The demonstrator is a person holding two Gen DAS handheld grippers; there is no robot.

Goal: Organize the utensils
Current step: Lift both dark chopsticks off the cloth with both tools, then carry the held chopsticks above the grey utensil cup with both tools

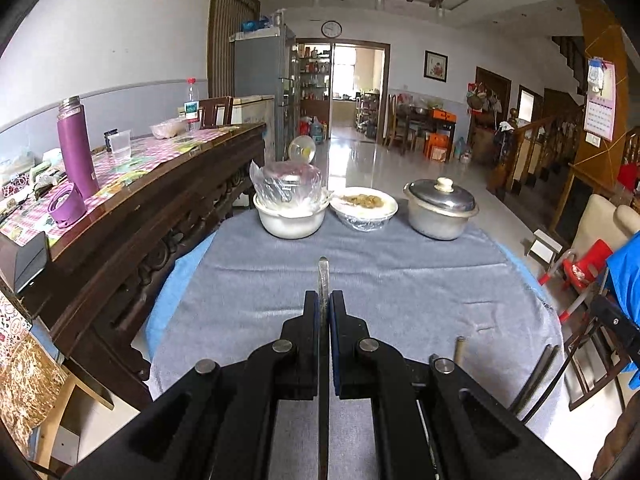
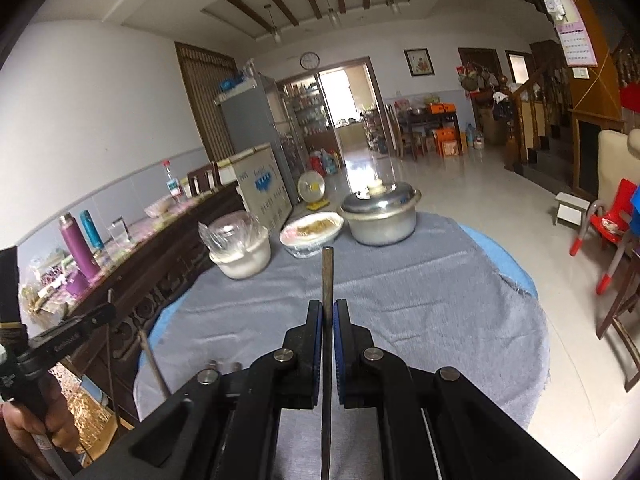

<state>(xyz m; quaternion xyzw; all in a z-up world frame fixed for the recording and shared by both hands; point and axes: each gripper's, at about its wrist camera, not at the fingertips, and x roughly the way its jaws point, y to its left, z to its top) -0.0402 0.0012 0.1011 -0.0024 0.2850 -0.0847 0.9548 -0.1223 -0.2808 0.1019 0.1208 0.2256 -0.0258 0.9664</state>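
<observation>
Grey cloth (image 1: 400, 280) covers a round table with a blue layer showing at its edge, in a large tiled room beside a long dark carved wooden sideboard (image 1: 160, 200). At the table's far side stand 3 vessels in a row: a white bowl holding a clear plastic bag (image 1: 290, 216), a shallow white dish of food under plastic film (image 1: 365, 208), and a lidded aluminium pot with a pale knob (image 1: 440, 210). A tall purple flask (image 1: 76, 148) stands upright on the sideboard's checked cover.

The left gripper (image 1: 324, 300) has its 2 black fingers pressed nearly together on a thin flat metal utensil (image 1: 323, 276), seen edge-on, whose tip juts forward above the cloth. The right gripper (image 2: 327, 308) is likewise clamped on a slim dark metal rod-like utensil (image 2: 328, 276), its end pointing toward the dish. What kind of utensil each one is cannot be told.

In the right wrist view, a hand (image 2: 32, 428) grips the other tool's handle at lower left.
</observation>
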